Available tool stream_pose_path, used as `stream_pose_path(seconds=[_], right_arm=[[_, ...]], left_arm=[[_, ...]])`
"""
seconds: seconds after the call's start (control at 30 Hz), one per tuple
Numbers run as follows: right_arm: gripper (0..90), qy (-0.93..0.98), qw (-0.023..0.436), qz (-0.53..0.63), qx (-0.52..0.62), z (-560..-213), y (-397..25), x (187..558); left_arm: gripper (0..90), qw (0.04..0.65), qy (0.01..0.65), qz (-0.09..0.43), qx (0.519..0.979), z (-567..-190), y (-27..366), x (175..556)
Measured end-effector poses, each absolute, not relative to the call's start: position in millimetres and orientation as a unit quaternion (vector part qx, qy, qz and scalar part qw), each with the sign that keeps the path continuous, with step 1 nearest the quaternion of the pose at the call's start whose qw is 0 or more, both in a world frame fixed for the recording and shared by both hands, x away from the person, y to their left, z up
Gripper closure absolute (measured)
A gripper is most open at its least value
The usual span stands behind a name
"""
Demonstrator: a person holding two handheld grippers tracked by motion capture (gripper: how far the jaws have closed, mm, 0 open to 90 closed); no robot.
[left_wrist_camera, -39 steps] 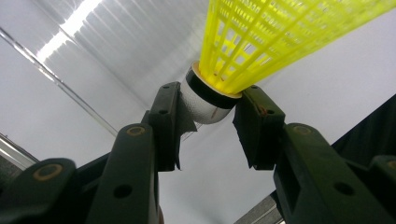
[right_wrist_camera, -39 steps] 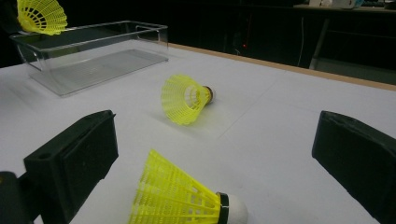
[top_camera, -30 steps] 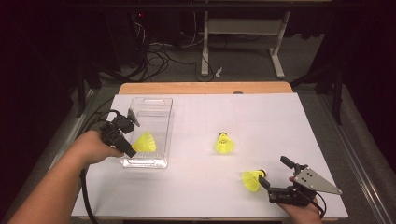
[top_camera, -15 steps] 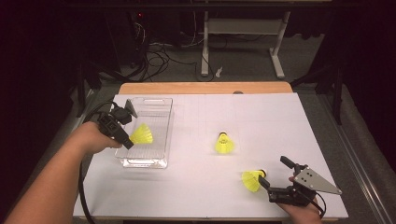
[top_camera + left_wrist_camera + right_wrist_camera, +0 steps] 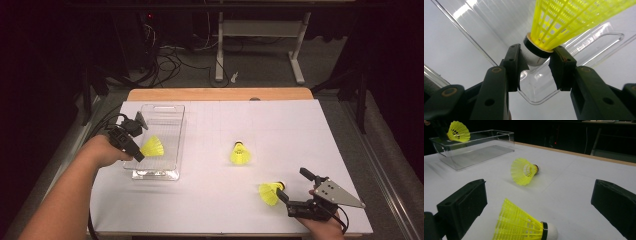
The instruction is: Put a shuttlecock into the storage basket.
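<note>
Yellow plastic skirts mark three shuttlecocks across the white table [image 5: 210, 200], and you hold one of them over the clear plastic bin [image 5: 172, 112] at the table's left side. Your left gripper [image 5: 141, 156] clamps that held shuttlecock [image 5: 152, 147] by its cork end; in the left gripper view the two black jaws press on either side of the white cork, just below the dark band, while the mesh skirt fans up and away from you. Beneath it lie the bin's transparent floor and rounded rim. Seen from the right gripper view, this shuttlecock [image 5: 458, 131] hangs above the bin's near end, clear of the walls.

A second shuttlecock [image 5: 240, 154] lies on its side near the middle of the table, well apart from the bin, with its cork pointing toward the far edge.

The third shuttlecock [image 5: 269, 192] lies at the near right, just beside your right gripper [image 5: 291, 186]. That gripper's jaws stand wide apart and grasp nothing. In the right gripper view the near shuttlecock [image 5: 520, 226] rests on the table between the two spread black jaws, its skirt to the left and its white cork to the right, touching neither of them. Your right hand [image 5: 320, 225] rests at the table's near edge.
</note>
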State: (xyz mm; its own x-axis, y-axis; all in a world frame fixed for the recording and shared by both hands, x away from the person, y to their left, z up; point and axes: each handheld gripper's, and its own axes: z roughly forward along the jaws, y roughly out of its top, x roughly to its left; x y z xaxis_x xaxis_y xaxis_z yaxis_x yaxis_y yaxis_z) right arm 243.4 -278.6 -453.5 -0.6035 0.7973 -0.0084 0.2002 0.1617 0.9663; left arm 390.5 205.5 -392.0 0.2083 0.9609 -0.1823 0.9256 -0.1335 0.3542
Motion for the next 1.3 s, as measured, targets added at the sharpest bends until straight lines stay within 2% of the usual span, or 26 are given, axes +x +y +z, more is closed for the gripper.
stream_pose_path(seconds=[0.6,1.3], right_arm=[[1.0,0.714,0.272,0.544,0.348,-454.1,-277.6,243.5],[1.0,0.713,0.271,0.545,0.347,-453.7,-277.9,243.0]], left_arm=[[62.5,0.167,0.632,0.045,0.755,-418.2,198.5,394.3],[62.4,0.168,0.640,0.042,0.748,-429.4,197.5,394.1]])
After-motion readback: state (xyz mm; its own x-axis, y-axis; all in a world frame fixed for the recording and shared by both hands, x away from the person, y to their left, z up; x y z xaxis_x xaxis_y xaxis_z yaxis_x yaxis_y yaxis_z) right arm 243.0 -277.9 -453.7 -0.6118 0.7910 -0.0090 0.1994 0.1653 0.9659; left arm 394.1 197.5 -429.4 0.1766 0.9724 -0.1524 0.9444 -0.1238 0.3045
